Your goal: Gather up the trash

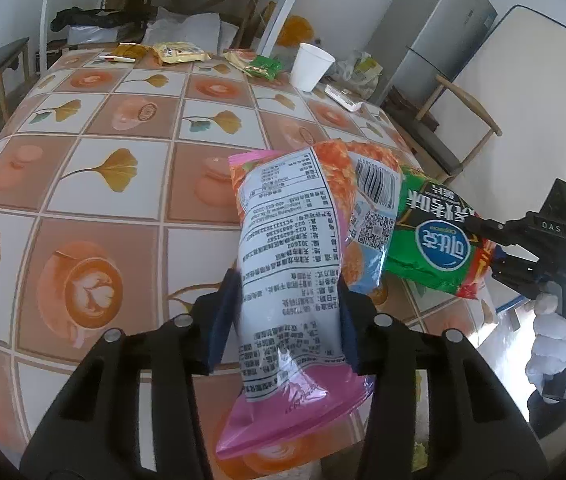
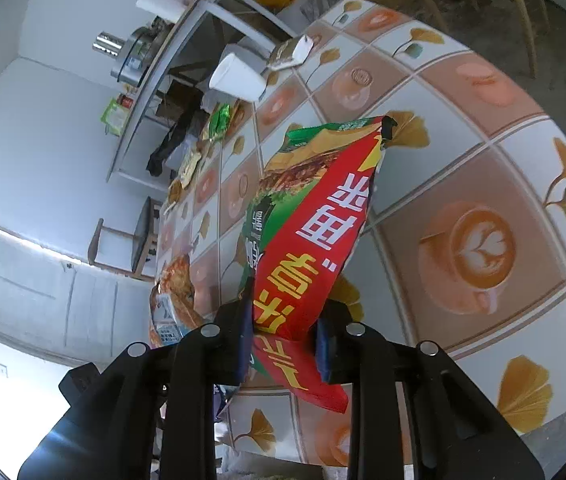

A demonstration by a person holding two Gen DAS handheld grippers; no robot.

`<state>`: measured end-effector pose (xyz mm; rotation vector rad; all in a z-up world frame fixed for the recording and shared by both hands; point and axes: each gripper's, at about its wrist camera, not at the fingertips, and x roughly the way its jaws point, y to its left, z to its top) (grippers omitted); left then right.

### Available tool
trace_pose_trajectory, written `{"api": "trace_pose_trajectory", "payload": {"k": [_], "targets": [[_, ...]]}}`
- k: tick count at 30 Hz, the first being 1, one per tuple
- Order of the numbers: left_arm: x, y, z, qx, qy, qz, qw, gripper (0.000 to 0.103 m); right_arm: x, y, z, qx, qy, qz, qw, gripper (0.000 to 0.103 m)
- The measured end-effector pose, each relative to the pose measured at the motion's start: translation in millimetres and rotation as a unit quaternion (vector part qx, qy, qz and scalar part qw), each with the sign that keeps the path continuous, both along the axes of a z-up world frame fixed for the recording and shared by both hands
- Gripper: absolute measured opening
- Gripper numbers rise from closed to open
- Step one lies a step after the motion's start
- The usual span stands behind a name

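Note:
My left gripper is shut on a pink and orange snack bag and holds it above the table's near edge, printed back toward the camera. My right gripper is shut on a green and red chip bag, also held over the table. In the left wrist view the chip bag hangs just right of the pink bag, with the right gripper and a gloved hand behind it. The pink bag also shows in the right wrist view, low and left.
The table has a tiled coffee and leaf pattern cloth. At its far end lie several wrappers, a green packet, a white paper cup and a white flat item. A wooden chair and a fridge stand to the right.

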<state>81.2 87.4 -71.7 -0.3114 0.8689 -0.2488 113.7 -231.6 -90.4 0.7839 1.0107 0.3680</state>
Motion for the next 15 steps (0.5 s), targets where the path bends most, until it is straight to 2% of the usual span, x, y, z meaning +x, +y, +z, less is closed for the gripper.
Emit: {"api": "trace_pose_trajectory", "payload": {"k": [7,15], "targets": [[0.5,4.3,3.1,-0.01,-0.004,0.006,0.9999,0.036,-10.2,-15.3,4.1,0.007,-0.005,-0.015,1.0,0.025],[-1.8,14.2,16.2,-0.024,-0.025,0.019,0.9992,0.036,-13.3,-19.2,12.2,0.016,-0.013,-0.018,1.0,0.025]]}}
